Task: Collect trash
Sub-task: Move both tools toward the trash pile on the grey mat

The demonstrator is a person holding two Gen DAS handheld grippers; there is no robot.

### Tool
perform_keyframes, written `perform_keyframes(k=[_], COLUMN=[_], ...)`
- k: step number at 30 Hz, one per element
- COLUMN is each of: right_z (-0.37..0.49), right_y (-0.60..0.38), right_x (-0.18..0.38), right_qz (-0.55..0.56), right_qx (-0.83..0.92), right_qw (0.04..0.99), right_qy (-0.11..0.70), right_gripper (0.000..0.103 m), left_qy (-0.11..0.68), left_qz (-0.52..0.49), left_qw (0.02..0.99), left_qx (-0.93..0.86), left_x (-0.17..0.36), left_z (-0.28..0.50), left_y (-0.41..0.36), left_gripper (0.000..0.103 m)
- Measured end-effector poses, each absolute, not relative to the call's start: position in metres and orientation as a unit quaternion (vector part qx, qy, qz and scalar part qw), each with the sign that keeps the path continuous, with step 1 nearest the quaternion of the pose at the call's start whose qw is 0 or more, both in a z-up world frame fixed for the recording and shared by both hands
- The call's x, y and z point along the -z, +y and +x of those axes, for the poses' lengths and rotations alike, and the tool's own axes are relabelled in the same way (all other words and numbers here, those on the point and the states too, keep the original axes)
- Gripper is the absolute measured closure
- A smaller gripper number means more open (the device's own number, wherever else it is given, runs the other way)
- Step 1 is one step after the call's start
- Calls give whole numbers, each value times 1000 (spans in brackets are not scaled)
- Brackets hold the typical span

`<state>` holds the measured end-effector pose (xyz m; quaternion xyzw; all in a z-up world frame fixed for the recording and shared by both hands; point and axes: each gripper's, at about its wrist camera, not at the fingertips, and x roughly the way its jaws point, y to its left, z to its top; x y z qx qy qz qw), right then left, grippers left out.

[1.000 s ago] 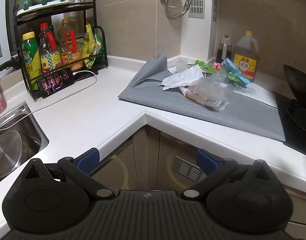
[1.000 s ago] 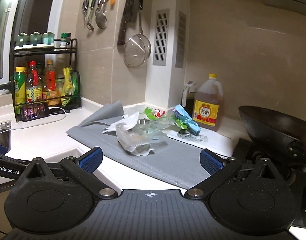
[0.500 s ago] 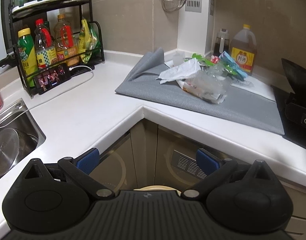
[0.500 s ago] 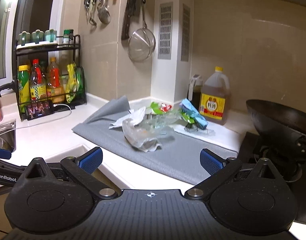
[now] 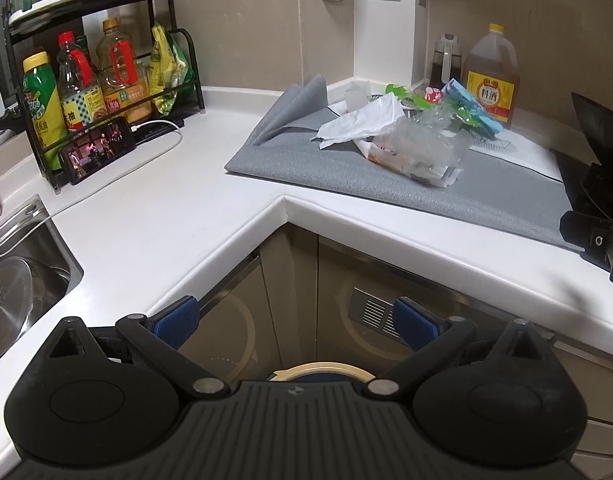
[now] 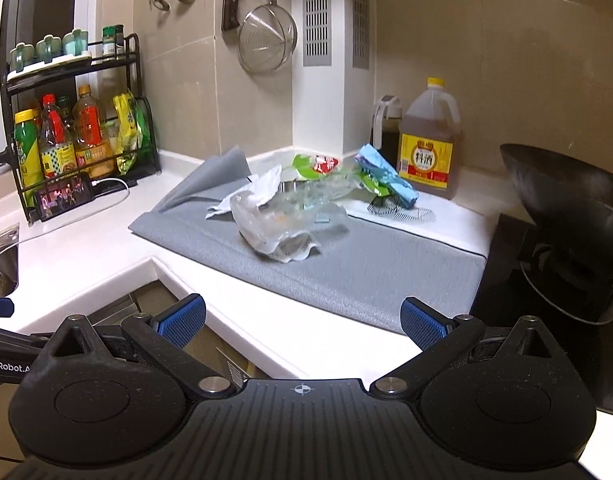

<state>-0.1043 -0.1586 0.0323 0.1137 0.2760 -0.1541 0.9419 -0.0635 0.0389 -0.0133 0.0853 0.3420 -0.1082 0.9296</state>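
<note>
My left tool (image 5: 294,316) has dropped below the surface (image 5: 154,216) edge, fingers spread and empty. My right tool (image 6: 302,316) hangs released too. The trash pile (image 6: 290,216) lies untouched.

A crumpled clear plastic bag (image 6: 278,228) lies mid-mat on the grey fabric mat (image 6: 362,268) covering the white L-shaped countertop (image 5: 154,216), a crumpled white tissue (image 6: 254,192) just behind it. Toward the back corner stands a large amber plastic jug (image 6: 428,140); the black wire rack (image 5: 102,80) is far left.

left gripper (image 5: 294,318): black ribbed body, silver pivot screws
right gripper (image 6: 302,320): black, crosshair mark
fingers (image 6: 181,319): blue pads
</note>
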Motion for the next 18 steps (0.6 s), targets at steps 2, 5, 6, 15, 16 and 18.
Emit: perform_keyframes(k=[2, 5, 6, 15, 16, 18], right_z=[-104, -103, -102, -91, -89, -84], right_y=[-161, -165, -166, -178, -179, -182], right_x=[-30, -27, -26, -22, -22, -22], right_qz=[118, 121, 122, 130, 131, 134], right_qx=[152, 150, 150, 146, 145, 140], right_qw=[941, 940, 939, 940, 940, 942], right_qy=[279, 283, 285, 280, 278, 274], right_gripper=[0, 0, 0, 0, 0, 0], left_qy=[345, 348, 348, 354, 354, 355], left_qz=[86, 89, 90, 93, 92, 92], left_qw=[928, 927, 927, 925, 925, 925], left_qx=[107, 107, 106, 102, 101, 97], left_x=[15, 16, 17, 19, 19, 19], left_z=[-62, -60, -60, -52, -50, -47], left_y=[37, 36, 35, 32, 33, 33], left_gripper=[0, 0, 0, 0, 0, 0])
